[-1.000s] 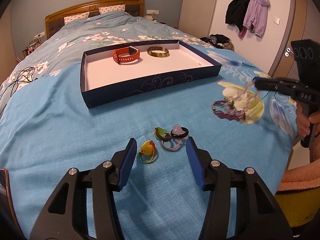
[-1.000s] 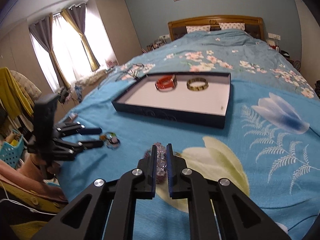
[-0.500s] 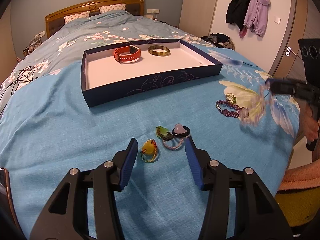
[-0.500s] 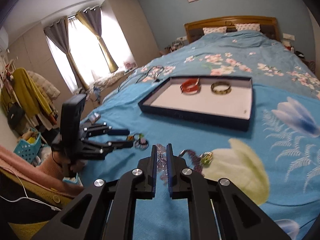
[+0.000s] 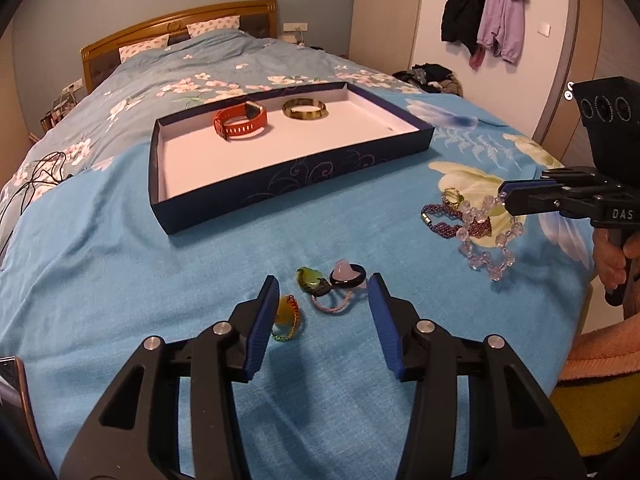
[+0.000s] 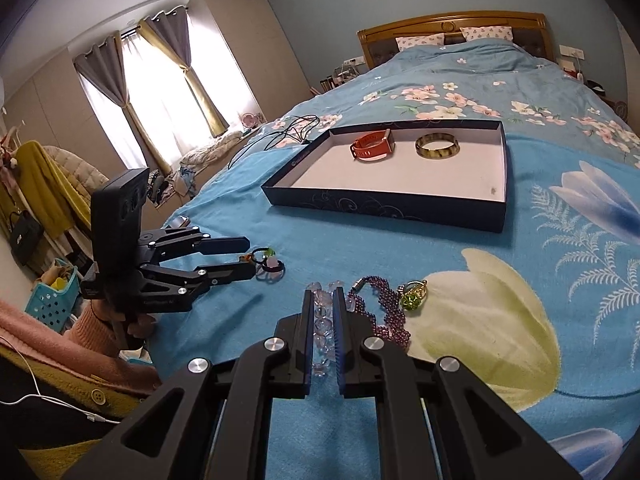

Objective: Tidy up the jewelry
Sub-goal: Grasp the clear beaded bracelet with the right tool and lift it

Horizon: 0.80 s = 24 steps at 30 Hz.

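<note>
My left gripper (image 5: 323,284) is open just above the blue bedcover. A yellow pendant (image 5: 286,318), a green pendant (image 5: 310,280) and a pink stone on a black cord (image 5: 344,272) lie between its fingers. To the right, my right gripper (image 6: 323,292) is shut on a clear bead bracelet (image 5: 486,256), whose loop hangs down to the cover. Beside it lie a purple bead bracelet (image 6: 384,308) and a green ring (image 6: 414,296). Farther up the bed, a dark blue tray (image 5: 288,178) holds an orange watch band (image 5: 240,122) and a gold bangle (image 5: 305,109).
A black cable (image 5: 32,176) lies on the cover left of the tray. The bed's edge drops off close behind both grippers. A blue basket (image 6: 52,300) stands on the floor at the left. Coats (image 5: 484,12) hang on the far wall.
The right gripper has sunk slightly with the clear bracelet, which no longer swings and now trails onto the cover by the purple bracelet. The left gripper has stayed in place.
</note>
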{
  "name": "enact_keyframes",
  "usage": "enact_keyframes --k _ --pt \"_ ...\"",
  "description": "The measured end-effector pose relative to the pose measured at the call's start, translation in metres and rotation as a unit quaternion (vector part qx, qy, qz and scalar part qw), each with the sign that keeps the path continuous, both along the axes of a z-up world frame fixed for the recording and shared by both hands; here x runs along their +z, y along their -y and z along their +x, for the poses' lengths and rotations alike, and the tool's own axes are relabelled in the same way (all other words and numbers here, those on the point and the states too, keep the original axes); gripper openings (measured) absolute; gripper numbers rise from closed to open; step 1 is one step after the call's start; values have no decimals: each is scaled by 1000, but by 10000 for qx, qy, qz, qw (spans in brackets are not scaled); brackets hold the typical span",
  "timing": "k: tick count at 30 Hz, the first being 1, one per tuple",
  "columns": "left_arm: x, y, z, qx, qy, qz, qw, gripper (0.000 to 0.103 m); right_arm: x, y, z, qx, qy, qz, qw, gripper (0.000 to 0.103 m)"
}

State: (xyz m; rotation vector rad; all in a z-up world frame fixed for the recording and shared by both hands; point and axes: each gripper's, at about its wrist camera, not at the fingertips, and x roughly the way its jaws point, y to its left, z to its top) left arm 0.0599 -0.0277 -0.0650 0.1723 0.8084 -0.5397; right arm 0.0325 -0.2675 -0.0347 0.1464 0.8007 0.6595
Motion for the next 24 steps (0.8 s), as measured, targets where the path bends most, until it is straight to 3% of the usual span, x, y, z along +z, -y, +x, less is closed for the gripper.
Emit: enact_keyframes --k 5,8,12,18,24 --pt "-1 -5 5 116 -77 -88 9999 44 -2 -1 1 -8 -34 10 10000 7" --pt "4 0 -2 -59 82 -107 9999 44 -3 1 2 -22 -69 24 10000 7" --pt "2 12 -5 -178 196 178 9995 44 -5 0 3 -9 -103 43 9999 7" --pt "-3 6 1 -20 55 183 9998 42 -6 0 2 -9 -114 61 9999 7" --pt "-5 10 -4 -186 73 315 9993 42 -10 0 5 -34 -167 96 9998 7"
